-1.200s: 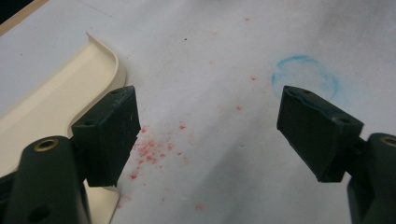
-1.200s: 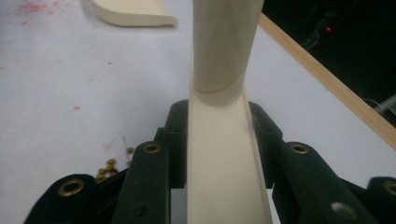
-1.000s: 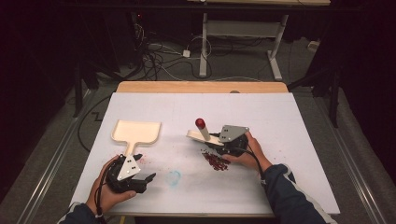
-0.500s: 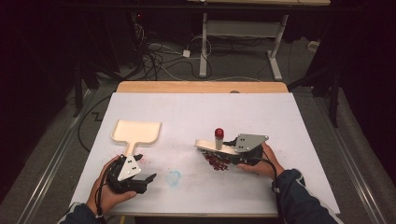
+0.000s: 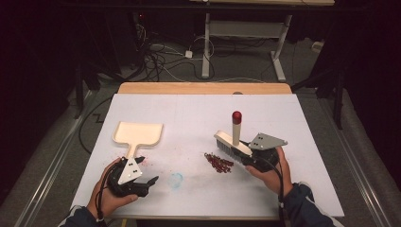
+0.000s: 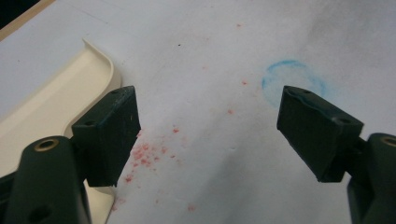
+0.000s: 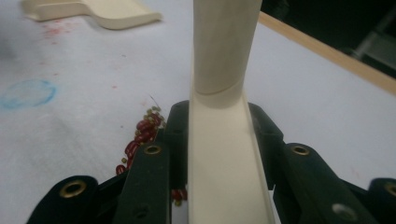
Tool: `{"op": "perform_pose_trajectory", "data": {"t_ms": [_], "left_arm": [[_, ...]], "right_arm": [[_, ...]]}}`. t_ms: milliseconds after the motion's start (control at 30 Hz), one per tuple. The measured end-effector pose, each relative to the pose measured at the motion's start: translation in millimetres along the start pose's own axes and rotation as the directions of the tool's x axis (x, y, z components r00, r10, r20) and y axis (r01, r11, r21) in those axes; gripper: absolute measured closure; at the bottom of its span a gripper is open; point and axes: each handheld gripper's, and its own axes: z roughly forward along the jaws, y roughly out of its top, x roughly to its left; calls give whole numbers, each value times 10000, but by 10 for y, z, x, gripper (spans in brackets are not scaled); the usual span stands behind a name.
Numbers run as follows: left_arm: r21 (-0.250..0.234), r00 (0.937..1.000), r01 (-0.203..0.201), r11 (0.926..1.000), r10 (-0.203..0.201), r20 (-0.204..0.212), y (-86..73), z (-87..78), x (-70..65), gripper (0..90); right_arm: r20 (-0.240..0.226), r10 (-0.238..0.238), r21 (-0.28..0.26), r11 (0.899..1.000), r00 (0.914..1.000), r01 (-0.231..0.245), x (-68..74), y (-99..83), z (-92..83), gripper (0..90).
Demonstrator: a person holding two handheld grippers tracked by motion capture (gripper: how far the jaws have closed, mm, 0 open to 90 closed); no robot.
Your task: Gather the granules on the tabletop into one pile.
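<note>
My right hand-held gripper (image 5: 246,153) pinches the brush (image 5: 232,143); beans (image 5: 218,162) unswept (left hand-held gripper (image 5: 142,182) spread, dustpan (image 5: 138,134) untouched).

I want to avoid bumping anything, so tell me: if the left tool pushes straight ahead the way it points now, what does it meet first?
Most likely nothing solid: between the left tool's open jaws lies bare table cover with red specks. The blue ring mark sits ahead, slightly right. The cream dustpan lies just beside its left jaw and might get grazed.

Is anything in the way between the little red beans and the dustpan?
Nothing visible. Between the bean pile and the dustpan lies bare table, with only a flat blue ring mark off to the side. The brush sits on the far side.
</note>
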Motion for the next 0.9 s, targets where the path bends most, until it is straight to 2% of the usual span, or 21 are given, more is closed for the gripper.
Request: {"op": "perform_pose_trajectory", "data": {"t_ms": [67,100,167,200,267,333,400,433,500,567,600,733,900], "left_arm": [[-43,10000,27,10000,-27,-16,6,-6,-5,204],[-62,10000,29,10000,-29,-22,9,-8,-6,204],[-71,10000,14,10000,-14,-10,12,-9,-11,204],[-54,10000,23,10000,-23,10,14,-9,-13,204],[-52,10000,13,10000,-13,29,16,-8,-13,204],[-55,10000,17,10000,-16,48,18,-5,-13,204],[-69,10000,53,10000,-53,66,19,-3,-15,204],[-71,10000,45,10000,-44,60,20,-3,-15,206],[-79,10000,38,10000,-38,61,22,-6,-17,206],[-99,10000,46,9999,-46,61,24,-9,-17,207],[-107,10000,47,9999,-46,60,24,-10,-17,207],[-98,10000,52,9999,-51,85,22,-10,-19,208],[-111,9999,53,9999,-52,117,17,-14,-13,208]], "right_arm": [[772,416,219,9988,9961,-434,82,-32,-23,673],[1226,544,285,9979,9910,-583,117,-44,-31,673],[2095,986,228,9941,9728,-1056,168,-75,-39,673],[2377,1295,231,9900,9627,-1388,187,-96,-38,673],[2499,1763,152,9825,9521,-1859,212,-139,-25,673],[2622,2037,-32,9777,9433,-2102,251,-163,-12,674],[2682,2052,-123,9777,9413,-2096,319,-151,10,674],[2725,2268,-170,9728,9351,-2310,380,-142,31,674],[2892,2306,-215,9719,9291,-2346,473,-118,81,673],[3058,2486,-485,9681,9191,-2458,570,-89,132,674],[3028,2549,-497,9665,9183,-2519,623,-71,170,674],[3283,2262,-556,9738,9171,-2203,769,-4,305,673],[3389,2096,-613,9777,9172,-2008,788,31,342,674]]}}
